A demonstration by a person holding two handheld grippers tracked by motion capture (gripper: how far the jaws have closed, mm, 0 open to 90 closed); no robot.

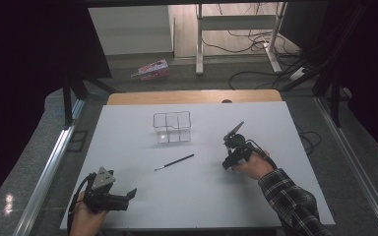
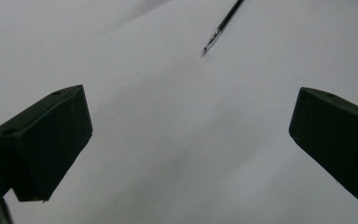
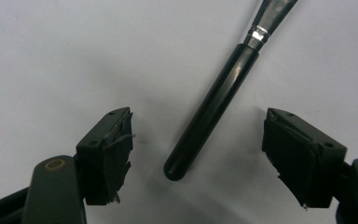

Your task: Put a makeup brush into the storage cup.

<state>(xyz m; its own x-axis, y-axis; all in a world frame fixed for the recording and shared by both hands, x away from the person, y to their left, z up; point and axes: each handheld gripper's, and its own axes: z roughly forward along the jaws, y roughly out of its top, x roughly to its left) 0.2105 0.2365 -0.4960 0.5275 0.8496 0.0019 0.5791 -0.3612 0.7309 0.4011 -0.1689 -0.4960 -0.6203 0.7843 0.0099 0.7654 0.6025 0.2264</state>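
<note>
The thick black brush (image 3: 212,109) lies on the white table (image 1: 275,196) between my right gripper's (image 3: 198,142) spread jaws, its butt end nearest me, neither pad touching it. My left gripper (image 2: 191,144) hangs wide open and empty over bare table, with a thin brush (image 2: 223,23) lying farther out, short of the clear organiser (image 1: 172,127).

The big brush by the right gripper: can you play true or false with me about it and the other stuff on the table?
1. The big makeup brush lies between the right gripper's open jaws. True.
2. The right gripper already squeezes the brush. False: both pads stand apart from its handle.
3. The thin brush stands in the clear organizer. False: it lies flat on the white table, nearer the person.
4. The left gripper is open with nothing between its jaws. True.
</note>
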